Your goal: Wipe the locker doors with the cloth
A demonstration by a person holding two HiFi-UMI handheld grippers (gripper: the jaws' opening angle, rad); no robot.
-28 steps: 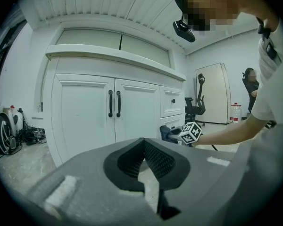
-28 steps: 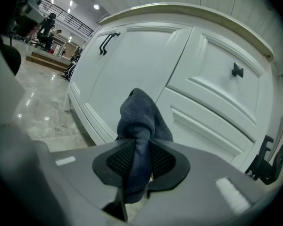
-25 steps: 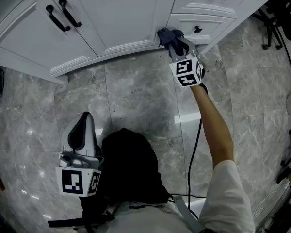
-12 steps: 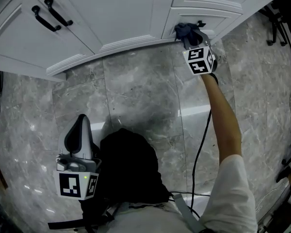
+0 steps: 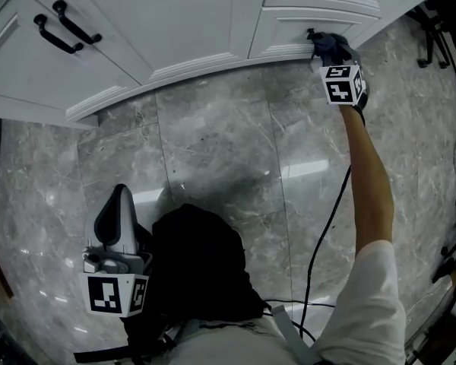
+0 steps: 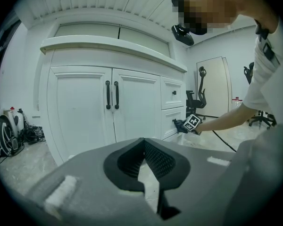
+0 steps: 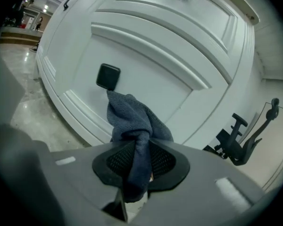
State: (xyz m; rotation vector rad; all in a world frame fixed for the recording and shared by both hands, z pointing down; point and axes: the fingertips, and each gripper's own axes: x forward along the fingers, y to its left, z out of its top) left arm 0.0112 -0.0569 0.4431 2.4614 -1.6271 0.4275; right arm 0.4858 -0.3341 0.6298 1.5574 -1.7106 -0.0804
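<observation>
Seen from above, a grey marble floor (image 5: 228, 150) fills most of the head view, and along its top edge runs a white panelled cabinet (image 5: 175, 21). The cabinet's two locker doors (image 6: 108, 109) stand shut, each with an upright black bar handle (image 6: 112, 94) at the centre seam. To their right is a stack of drawers. The person's bare right arm (image 5: 368, 196), in a white short sleeve, stretches across the floor to the lowest drawer front (image 7: 146, 74). A black cable (image 5: 319, 234) trails on the floor beside the arm. The right claw (image 5: 327, 46), carrying its marker cube, is at the foot of that drawer. Its jaws are closed on a dark blue-grey cloth (image 7: 132, 121), pinched between the ribbed pads. The loose end of the cloth bunches forward against the drawer front, just under a small square black knob (image 7: 108, 76). The left claw (image 5: 120, 204) hangs low near the person's body, well apart from the cabinet and pointing toward the doors. Its jaws are drawn together at the tips with nothing between them. A black office chair (image 7: 236, 135) stands on the floor beyond the cabinet's right end.
</observation>
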